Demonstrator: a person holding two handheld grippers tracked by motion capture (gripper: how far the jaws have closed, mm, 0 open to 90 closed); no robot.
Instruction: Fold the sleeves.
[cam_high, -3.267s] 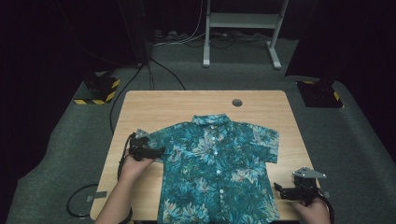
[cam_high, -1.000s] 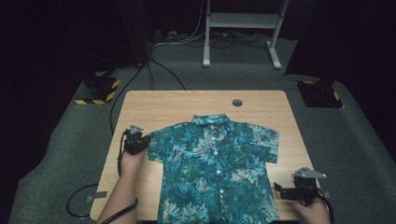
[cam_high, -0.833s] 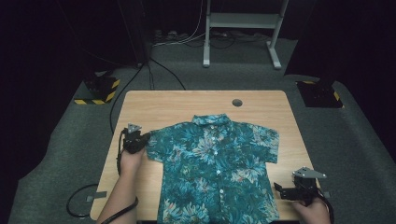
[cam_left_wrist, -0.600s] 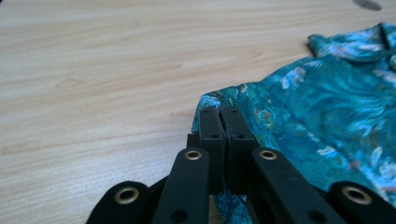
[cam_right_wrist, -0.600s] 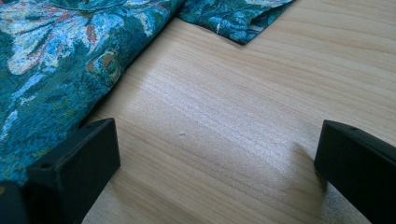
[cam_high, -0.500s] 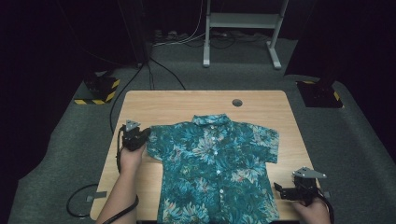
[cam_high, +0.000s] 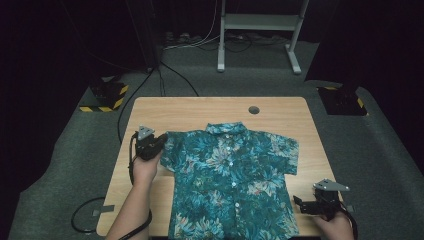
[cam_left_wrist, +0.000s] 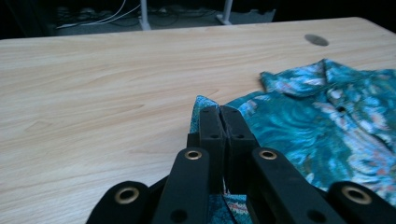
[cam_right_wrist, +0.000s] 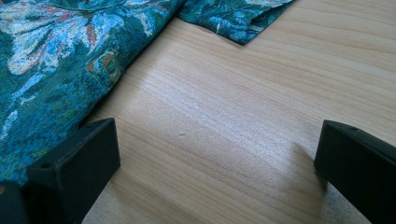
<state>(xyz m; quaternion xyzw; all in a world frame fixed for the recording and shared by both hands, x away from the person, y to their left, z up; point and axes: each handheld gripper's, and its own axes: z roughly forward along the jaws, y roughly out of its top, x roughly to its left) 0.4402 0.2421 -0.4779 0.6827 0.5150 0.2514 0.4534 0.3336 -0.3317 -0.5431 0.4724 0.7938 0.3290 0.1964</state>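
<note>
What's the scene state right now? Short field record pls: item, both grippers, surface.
item: teal floral short-sleeved shirt, laid flat, buttoned front up, collar at the far side
left gripper: shut on the shirt's sleeve edge
right gripper: open, nothing between its fingers, just beside the shirt's hem side
surface: light wooden table with a round hole near the far edge

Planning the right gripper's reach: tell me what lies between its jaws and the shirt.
Bare wood of the table, seen in the right gripper view. The right gripper stands open beside the shirt.
</note>
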